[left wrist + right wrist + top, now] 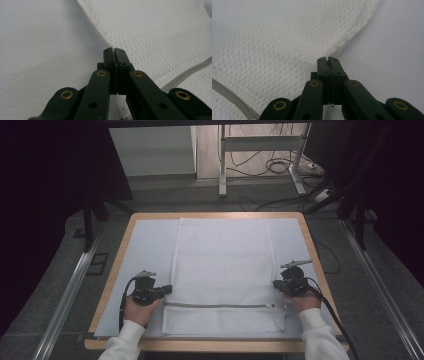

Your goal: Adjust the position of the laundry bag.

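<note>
Fingers of left gripper point(114, 51) and right gripper point(327, 60) clamp the mesh bag's point(222, 265) side edges.

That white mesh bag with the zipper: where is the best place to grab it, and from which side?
The mesh bag lies flat, so only its thin side seams give the jaws something to bite. Best come in low from each side, just above the zipper. That is how it is held now: the left gripper is shut on the left seam, the right gripper on the right seam, on the light mat.
</note>
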Demonstrator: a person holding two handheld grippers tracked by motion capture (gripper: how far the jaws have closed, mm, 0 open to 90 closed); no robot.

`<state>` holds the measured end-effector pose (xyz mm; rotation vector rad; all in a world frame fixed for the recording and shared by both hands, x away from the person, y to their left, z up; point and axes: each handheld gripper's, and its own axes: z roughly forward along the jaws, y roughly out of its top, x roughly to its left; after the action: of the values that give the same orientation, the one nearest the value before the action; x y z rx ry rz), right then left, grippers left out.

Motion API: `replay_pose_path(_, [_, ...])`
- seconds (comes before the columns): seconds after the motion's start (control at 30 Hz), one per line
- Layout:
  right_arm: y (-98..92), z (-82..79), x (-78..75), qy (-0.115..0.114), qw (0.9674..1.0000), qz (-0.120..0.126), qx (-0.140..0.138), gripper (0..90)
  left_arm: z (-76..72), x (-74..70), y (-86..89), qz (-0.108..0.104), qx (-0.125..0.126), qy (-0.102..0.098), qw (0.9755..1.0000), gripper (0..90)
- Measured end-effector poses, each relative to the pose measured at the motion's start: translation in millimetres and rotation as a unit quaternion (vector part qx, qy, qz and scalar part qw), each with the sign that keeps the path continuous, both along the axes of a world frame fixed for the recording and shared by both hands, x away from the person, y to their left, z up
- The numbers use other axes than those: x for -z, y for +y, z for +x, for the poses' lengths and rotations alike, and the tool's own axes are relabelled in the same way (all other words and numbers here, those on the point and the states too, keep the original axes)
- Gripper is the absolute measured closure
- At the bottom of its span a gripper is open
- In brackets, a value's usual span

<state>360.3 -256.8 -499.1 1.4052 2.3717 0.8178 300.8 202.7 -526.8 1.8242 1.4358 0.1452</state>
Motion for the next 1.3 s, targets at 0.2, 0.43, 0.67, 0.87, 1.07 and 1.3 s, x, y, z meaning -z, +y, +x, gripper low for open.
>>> replay_pose_path(0.2, [7.4,0.2,0.7,-0.002,1.0000,-0.001,-0.006,87.6,-2.0,0.8,8.2,0.004,-0.007,0.000,1.0000,90.0])
replay_pose_path(0.43, [14.4,-0.5,0.8,-0.004,0.9999,-0.002,-0.013,87.6,-4.1,1.9,16.5,0.004,-0.011,0.002,0.9999,90.0])
replay_pose_path(0.67, [24.3,-0.9,3.1,-0.005,0.9997,0.000,-0.026,87.5,-4.2,2.6,24.0,0.009,-0.017,0.002,0.9998,90.0])
replay_pose_path(0.87, [28.6,-2.4,4.4,-0.002,0.9994,-0.004,-0.035,87.5,-5.3,5.0,32.2,0.010,-0.022,0.007,0.9997,90.0])
replay_pose_path(1.07, [28.5,-3.6,4.3,-0.002,0.9993,-0.003,-0.039,87.4,-5.7,6.3,33.1,0.010,-0.022,0.007,0.9997,89.9])
replay_pose_path(1.3, [31.2,-3.0,6.5,-0.003,0.9990,-0.006,-0.044,87.3,-4.7,7.3,34.2,0.012,-0.024,0.008,0.9996,89.5])
